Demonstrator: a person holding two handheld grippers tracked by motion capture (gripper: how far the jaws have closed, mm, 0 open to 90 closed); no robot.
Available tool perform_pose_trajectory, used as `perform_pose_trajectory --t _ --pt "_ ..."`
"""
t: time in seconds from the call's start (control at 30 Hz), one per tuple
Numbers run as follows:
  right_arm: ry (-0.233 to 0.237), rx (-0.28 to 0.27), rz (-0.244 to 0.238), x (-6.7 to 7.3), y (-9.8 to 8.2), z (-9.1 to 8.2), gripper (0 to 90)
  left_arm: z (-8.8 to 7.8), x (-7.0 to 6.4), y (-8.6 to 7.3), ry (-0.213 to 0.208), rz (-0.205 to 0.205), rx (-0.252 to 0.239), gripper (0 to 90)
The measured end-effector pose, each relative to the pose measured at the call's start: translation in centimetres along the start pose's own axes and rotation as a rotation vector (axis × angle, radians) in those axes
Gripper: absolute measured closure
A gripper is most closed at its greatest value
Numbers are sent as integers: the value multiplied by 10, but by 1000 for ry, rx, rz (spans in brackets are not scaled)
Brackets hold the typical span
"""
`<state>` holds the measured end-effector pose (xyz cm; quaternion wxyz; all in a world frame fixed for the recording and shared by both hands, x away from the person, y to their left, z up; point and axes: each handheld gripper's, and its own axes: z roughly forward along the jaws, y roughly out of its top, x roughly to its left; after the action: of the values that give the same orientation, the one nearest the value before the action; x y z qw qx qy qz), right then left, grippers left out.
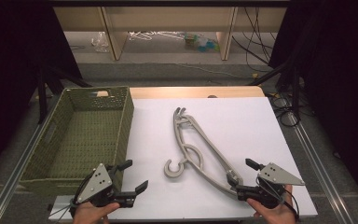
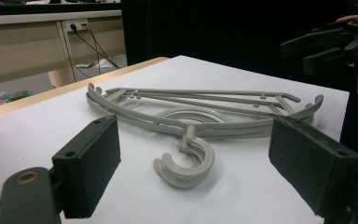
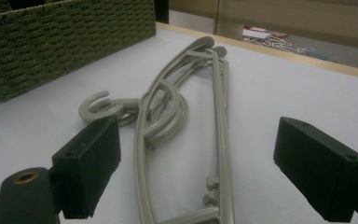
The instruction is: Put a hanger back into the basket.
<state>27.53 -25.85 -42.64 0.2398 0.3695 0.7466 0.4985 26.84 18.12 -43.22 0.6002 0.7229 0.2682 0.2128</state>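
Grey hangers (image 1: 200,144) lie stacked flat mid-table, hook toward me, right of the empty green basket (image 1: 121,135). My left gripper (image 1: 131,178) hangs wide open, holding nothing; right gripper (image 1: 249,176) also wide open, flanking the near end, probably lining up a pinch there.

Your left gripper (image 1: 129,178) and right gripper (image 1: 245,176) are black, each topped by a screw-dotted grey triangular plate, trailing thin cables.
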Motion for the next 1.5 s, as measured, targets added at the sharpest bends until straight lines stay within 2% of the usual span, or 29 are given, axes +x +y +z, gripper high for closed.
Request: perform_pose_trajectory --t 0.17,0.23,0.27,0.33,0.4,0.47,0.53,0.6,0.67,0.7,0.83,0.87,0.9,1.0,1.1,1.17,1.2,1.23,1.27,1.3,1.33,1.37,1.5 --pt "11 -1 -2 0 -1 2 155 1 0 0 0 -12 8 164" --pt "9 25 -4 1 0 1 155 1 0 -1 -4 -17 -5 164" --pt "10 26 -10 1 0 2 155 0 2 0 2 3 2 164" --pt "8 25 -9 1 0 2 156 0 2 0 5 2 7 164" --pt "12 40 -30 3 0 5 160 1 1 0 10 -3 8 164" --pt "17 53 -23 4 1 6 164 1 1 0 9 0 13 164" --pt "23 73 -45 6 4 12 189 1 0 -1 12 -2 13 164" --pt "39 103 -45 9 6 18 200 2 0 -1 15 -4 14 165" --pt "64 156 -81 12 11 28 242 2 0 -1 12 3 17 164" --pt "62 174 -91 14 12 31 249 3 0 -1 12 4 15 165" --pt "107 271 -137 21 15 48 325 3 0 -1 13 6 20 165" --pt "107 271 -137 21 15 48 325 3 0 -1 13 6 20 165" --pt "127 298 -159 24 15 56 347 3 0 -1 11 5 19 164" --pt "152 348 -140 26 15 65 389 3 0 -1 10 7 21 164" --pt "165 397 -142 26 15 76 426 3 -1 -1 12 1 22 163" --pt "168 410 -133 27 14 80 436 3 -1 -2 11 2 23 163" --pt "177 447 -128 27 14 87 463 3 0 -1 8 18 23 163" --pt "177 447 -128 27 14 87 463 3 0 -1 7 17 23 163" --pt "176 485 -135 28 15 96 493 3 0 -1 5 20 23 163" --pt "171 487 -151 28 15 100 509 3 0 -1 5 20 23 163" --pt "175 510 -133 29 16 102 520 3 0 -1 4 19 23 163" --pt "175 519 -133 29 16 105 533 3 -1 -1 3 9 22 162" --pt "181 555 -115 28 17 112 574 3 -1 -1 2 11 22 162"
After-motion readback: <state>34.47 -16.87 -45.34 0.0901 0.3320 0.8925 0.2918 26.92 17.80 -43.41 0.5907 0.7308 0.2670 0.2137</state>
